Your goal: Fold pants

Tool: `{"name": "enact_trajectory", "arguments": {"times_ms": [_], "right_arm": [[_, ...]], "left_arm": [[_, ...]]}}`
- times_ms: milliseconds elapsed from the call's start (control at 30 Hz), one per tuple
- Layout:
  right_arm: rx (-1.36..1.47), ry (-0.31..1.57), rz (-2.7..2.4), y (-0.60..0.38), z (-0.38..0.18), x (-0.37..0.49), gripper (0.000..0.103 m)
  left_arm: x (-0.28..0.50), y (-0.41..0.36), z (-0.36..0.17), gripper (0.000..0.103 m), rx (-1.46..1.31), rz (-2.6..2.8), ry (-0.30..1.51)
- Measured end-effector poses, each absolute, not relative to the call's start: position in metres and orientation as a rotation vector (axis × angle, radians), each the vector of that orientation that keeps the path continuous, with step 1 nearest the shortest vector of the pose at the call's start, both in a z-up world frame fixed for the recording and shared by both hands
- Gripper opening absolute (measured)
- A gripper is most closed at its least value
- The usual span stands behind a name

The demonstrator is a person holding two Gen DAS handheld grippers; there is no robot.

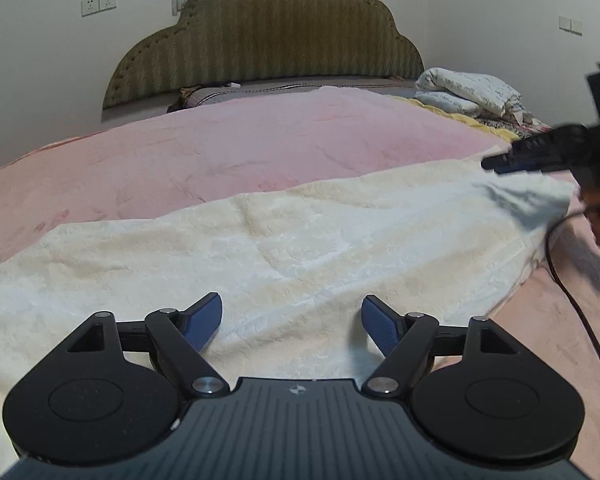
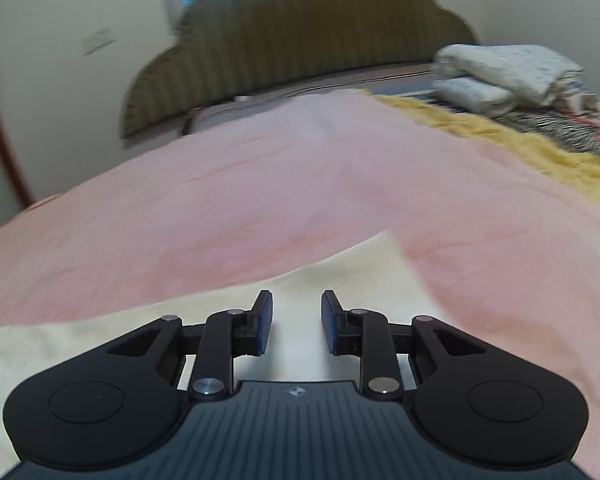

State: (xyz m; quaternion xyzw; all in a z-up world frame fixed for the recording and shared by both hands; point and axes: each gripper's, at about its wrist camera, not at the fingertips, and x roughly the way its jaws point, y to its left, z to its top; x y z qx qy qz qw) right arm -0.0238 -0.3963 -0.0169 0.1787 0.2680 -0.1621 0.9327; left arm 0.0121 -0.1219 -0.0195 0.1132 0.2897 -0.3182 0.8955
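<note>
Item: pants (image 1: 300, 240), cream, fleecy. Location: spread flat across the near part of the bed, on a pink blanket (image 1: 228, 148); right end reaches toward the bed's edge.

Left hand-held gripper (image 1: 292, 322): jaws spread wide, low over the near edge of the fabric, holding nothing.

Right hand-held gripper (image 2: 297, 322): jaws apart with a moderate gap, nothing between them, above the fabric's right end; view blurred.

Surroundings: cable (image 1: 572, 280) trailing beside the pants' right end; folded bedding (image 1: 472, 92) well apart, near the green headboard (image 1: 268, 36).

Risks, as judged: thick pile may let a jaw pinch one layer only, or catch the blanket beneath, dragging it into the fold. The cable could snag the fabric. Uneven lifting would skew the fold.
</note>
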Motion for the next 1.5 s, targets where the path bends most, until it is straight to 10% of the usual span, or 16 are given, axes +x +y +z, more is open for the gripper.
{"name": "enact_trajectory", "arguments": {"times_ms": [367, 867, 1500], "right_arm": [[0.134, 0.684, -0.102, -0.304, -0.024, -0.050, 0.038], [0.033, 0.615, -0.149, -0.263, -0.039, -0.051, 0.102], [0.075, 0.647, -0.138, -0.273, -0.043, -0.049, 0.103]], "left_arm": [[-0.007, -0.132, -0.006, 0.084, 0.284, -0.731, 0.492], [0.029, -0.112, -0.025, 0.095, 0.106, -0.529, 0.615], [0.029, -0.121, -0.027, 0.103, 0.163, -0.531, 0.645]]}}
